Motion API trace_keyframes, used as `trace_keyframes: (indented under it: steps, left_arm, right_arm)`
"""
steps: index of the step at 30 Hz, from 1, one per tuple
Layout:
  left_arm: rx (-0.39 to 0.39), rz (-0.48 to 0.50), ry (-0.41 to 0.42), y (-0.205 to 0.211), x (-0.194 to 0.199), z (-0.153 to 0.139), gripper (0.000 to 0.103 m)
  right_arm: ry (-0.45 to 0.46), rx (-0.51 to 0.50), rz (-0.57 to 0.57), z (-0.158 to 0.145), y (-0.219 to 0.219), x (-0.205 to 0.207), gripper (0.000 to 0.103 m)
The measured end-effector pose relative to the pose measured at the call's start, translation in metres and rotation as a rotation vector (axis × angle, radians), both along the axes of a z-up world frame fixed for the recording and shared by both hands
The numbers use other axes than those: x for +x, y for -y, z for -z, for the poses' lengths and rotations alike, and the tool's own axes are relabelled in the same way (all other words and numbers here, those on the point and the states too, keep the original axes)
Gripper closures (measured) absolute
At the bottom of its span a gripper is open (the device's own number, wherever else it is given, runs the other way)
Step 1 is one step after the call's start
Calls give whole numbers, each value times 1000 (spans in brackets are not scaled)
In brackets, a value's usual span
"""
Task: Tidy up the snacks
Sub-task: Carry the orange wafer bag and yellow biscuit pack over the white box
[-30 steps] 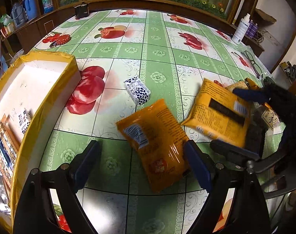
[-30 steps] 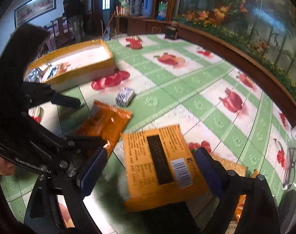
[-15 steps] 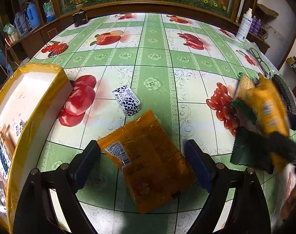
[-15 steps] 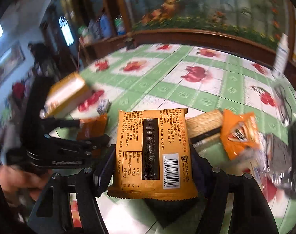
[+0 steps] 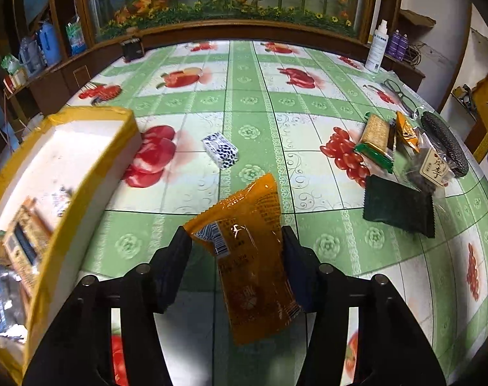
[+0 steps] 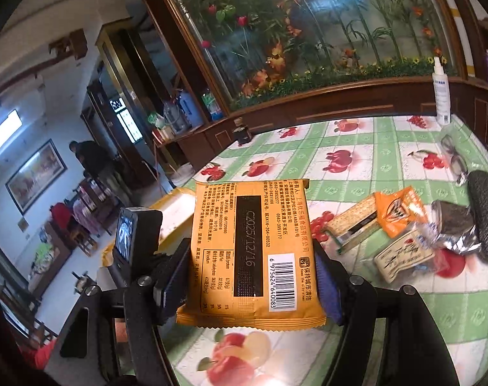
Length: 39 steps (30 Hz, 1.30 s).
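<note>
While left gripper just closed, clamping one orange packet, right gripper clamps another.

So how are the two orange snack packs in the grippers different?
The left gripper's orange packet is long, narrow and glossy, tilted slantwise. The right gripper's orange pack is wide, squarish and matte with a black date stripe, held straight. Both are orange, sealed, show a barcode, and are clamped between pads.

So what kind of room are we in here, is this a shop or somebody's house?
Most likely a home dining or living room: a table under a fruit-print oilcloth, a glass-fronted wooden cabinet of artificial flowers, and a framed picture on the wall of the next room.
</note>
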State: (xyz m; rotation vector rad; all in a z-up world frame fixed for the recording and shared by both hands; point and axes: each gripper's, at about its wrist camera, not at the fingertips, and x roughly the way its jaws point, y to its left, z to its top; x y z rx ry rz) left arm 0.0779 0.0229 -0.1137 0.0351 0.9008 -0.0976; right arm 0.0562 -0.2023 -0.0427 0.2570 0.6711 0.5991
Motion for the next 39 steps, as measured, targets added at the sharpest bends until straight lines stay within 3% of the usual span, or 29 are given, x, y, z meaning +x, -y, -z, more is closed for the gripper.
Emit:
trace_keyframes:
  steps: [8, 16, 39]
  left_arm:
    - [49, -63, 126, -31, -42, -40, 49]
    - [25, -139, 174, -70, -68, -58, 48]
    - [6, -246, 212, -119, -80, -61, 48]
  right_arm:
    - [-27, 69, -19, 11, -16, -18, 32]
    - [-67, 101, -78, 26, -44, -30, 33]
    - [-87, 79, -158, 30, -87, -28, 33]
